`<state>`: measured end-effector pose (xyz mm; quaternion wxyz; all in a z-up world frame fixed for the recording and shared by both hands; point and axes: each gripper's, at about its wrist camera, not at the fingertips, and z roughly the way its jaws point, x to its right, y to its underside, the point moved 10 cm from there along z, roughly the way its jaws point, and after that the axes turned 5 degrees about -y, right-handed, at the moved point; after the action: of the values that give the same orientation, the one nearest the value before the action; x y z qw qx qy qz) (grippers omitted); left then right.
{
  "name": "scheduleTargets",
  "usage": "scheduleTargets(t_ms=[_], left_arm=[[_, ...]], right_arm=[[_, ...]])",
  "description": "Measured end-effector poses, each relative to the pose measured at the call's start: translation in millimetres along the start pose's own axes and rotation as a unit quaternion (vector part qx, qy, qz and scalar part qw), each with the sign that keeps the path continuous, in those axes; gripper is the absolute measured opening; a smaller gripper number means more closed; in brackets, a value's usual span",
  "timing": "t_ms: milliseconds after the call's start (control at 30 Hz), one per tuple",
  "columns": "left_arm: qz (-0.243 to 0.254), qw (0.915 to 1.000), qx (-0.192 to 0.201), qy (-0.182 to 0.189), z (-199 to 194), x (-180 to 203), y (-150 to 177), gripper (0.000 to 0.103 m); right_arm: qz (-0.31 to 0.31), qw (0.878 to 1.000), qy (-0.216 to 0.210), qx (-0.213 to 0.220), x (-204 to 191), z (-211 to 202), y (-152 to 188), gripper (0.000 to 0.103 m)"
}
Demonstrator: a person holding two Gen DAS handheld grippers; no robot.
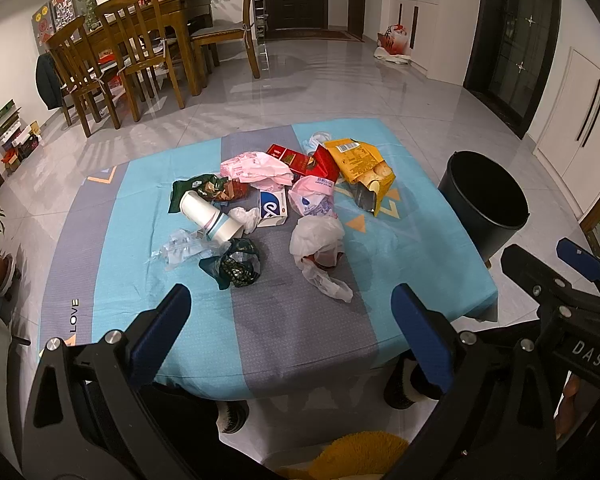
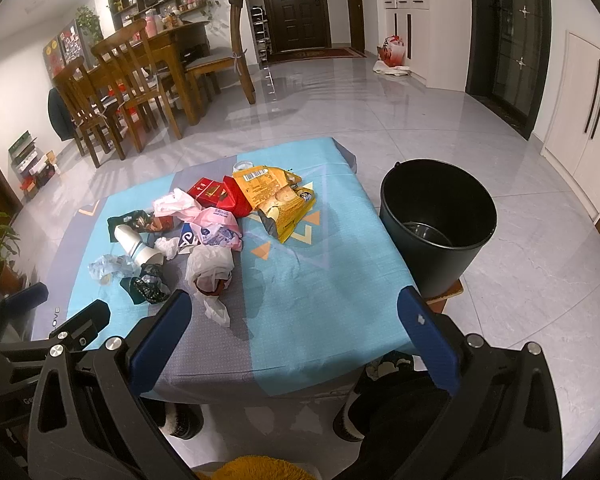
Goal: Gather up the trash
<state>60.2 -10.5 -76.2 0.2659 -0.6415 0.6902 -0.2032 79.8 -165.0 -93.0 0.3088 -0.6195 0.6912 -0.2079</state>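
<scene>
Trash pile [image 1: 268, 204] sits mid-worktop [image 1: 300, 328] on a blue-grey cloth. Black bin [image 2: 436, 224] just beside it, tiled floor [image 2: 380, 100]. Both tools, left [image 1: 292, 320] and right [image 2: 296, 324], spread wide, holding nothing.

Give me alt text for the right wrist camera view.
A pile of trash, wrappers, bags and a paper cup, lies on a small table with a blue and grey cloth. A black bucket stands to the right, and the open right gripper hovers in front.

"LOVE" – on tablecloth [image 1: 74, 311]; "DAS" – right gripper body [image 1: 588, 348].
</scene>
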Motion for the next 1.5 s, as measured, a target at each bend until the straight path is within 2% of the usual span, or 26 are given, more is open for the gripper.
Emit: scheduleTargets(t_ms=[1167,1333,1400,1500], left_arm=[[0.000,1.0000,-0.002,0.005,-1,2,4,0.100],[-0.031,0.9988,0.005,0.037,8,-9,-1,0.100],[-0.060,0.9973,0.004,0.042,19,-25,-4,0.100],[-0.106,0.9933,-0.006,0.046,40,-53,-3,0.100]], right_arm=[[0.002,1.000,0.000,0.002,3,2,-3,0.100],[0.005,1.000,-0.018,0.021,10,-6,-9,0.100],[0.002,0.999,-0.042,0.028,8,-4,-11,0.100],[-0.007,0.997,-0.077,0.017,1,16,-3,0.100]])
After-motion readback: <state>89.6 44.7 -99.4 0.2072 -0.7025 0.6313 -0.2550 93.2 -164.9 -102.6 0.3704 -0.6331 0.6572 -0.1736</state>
